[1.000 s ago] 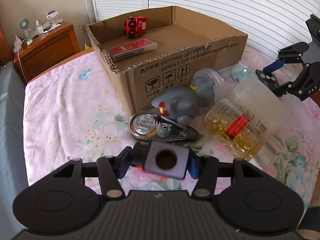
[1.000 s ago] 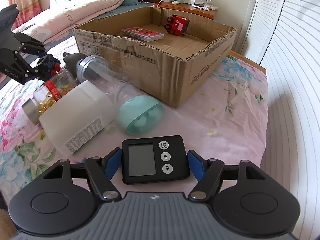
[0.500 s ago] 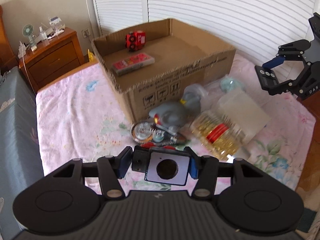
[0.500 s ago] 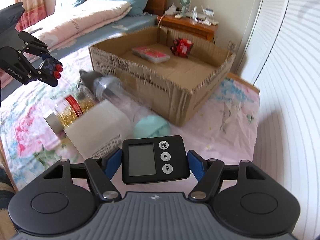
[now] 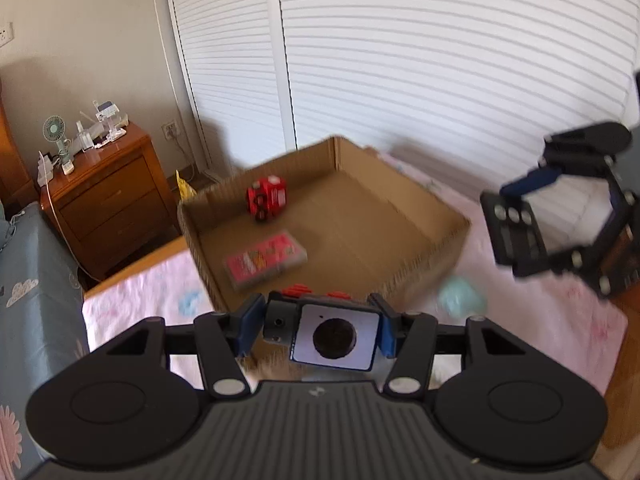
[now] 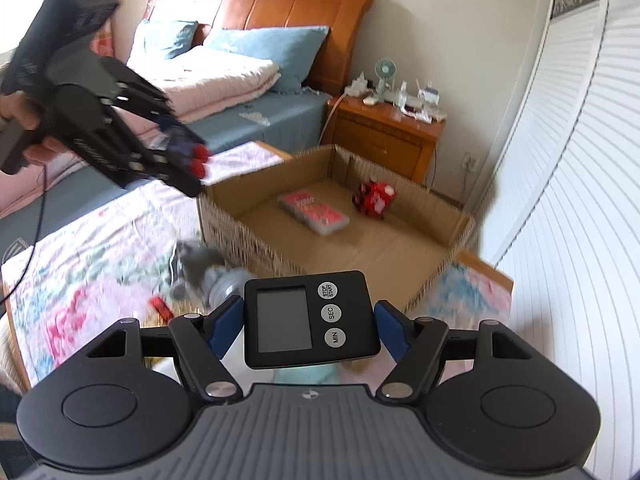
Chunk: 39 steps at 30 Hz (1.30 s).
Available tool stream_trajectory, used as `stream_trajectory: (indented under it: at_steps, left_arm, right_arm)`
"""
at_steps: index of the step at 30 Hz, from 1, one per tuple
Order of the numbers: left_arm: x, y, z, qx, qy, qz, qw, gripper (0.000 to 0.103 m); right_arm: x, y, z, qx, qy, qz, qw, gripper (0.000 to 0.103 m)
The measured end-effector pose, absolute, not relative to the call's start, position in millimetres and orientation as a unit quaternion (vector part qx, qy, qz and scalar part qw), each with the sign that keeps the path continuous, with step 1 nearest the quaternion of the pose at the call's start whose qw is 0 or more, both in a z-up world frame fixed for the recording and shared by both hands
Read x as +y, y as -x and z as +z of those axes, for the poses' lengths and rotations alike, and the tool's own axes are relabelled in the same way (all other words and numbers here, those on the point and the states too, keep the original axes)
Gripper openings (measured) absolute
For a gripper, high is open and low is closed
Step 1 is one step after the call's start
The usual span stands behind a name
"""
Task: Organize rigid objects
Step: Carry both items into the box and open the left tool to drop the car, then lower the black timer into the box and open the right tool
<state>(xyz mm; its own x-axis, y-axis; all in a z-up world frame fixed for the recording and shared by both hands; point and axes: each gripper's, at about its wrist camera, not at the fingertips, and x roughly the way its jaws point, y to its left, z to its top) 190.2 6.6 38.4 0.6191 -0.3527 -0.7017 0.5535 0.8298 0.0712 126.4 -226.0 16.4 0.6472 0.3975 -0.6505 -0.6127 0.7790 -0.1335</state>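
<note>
While both claws hang above the bed (image 6: 100,248), each pinches one item. Left claw (image 5: 316,330): blue pads tight on one small grey block (image 5: 334,338) with a white face, a dark round hole and red knobs on its far side. Right claw (image 6: 310,326): pads on the two side edges of one black digital timer (image 6: 308,318), screen up, three round buttons.

Ahead of and below both claws: one open cardboard box (image 6: 452,236), holding two things, one red toy (image 6: 374,198) near its far wall and one flat red-pink pack (image 6: 314,208) just beside it, apart.

Below the right claw, on the floral sheet, blurred: one grey toy (image 6: 196,260), one clear jar mouth (image 6: 224,286), a red-labelled piece. Right of the left claw, one mint round thing (image 5: 462,300) by the box corner.

One nightstand (image 5: 104,204) past the box, one small fan (image 5: 54,132) on it.
</note>
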Motion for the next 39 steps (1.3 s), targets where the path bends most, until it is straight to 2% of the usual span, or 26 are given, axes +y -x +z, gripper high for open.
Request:
stream_trajectory:
  at_steps: [4, 5, 6, 7, 8, 23, 39]
  left_arm:
    - [-3, -211, 36, 0.349, -0.142, -0.242, 0.894, 0.055]
    - [-4, -215, 35, 0.349, -0.141, -0.237, 0.896, 0.06]
    - [-5, -217, 31, 0.35, -0.138, -0.23, 0.897, 0.067]
    - [-4, -220, 29, 0.352, -0.134, -0.218, 0.9, 0.083]
    - [-2, -219, 26, 0.347, -0.128, -0.204, 0.906, 0.092]
    - [37, -155, 7, 0.366, -0.034, -0.165, 0.915, 0.097]
    - [49, -113, 1, 0.35, -0.042, -0.086, 0.932, 0.098]
  right_arm:
    - [-217, -136, 25, 0.3, 0.176, 0.288, 0.892, 0.075]
    - [-215, -138, 26, 0.299, 0.175, 0.289, 0.893, 0.075]
    - [-214, -141, 27, 0.298, 0.174, 0.289, 0.893, 0.075]
    - [-212, -143, 27, 0.299, 0.173, 0.289, 0.893, 0.075]
    - [-211, -145, 27, 0.299, 0.173, 0.289, 0.893, 0.075]
    - [-190, -168, 17, 0.323, 0.172, 0.265, 0.892, 0.076]
    - [-181, -252, 0, 0.374, 0.125, 0.168, 0.904, 0.076]
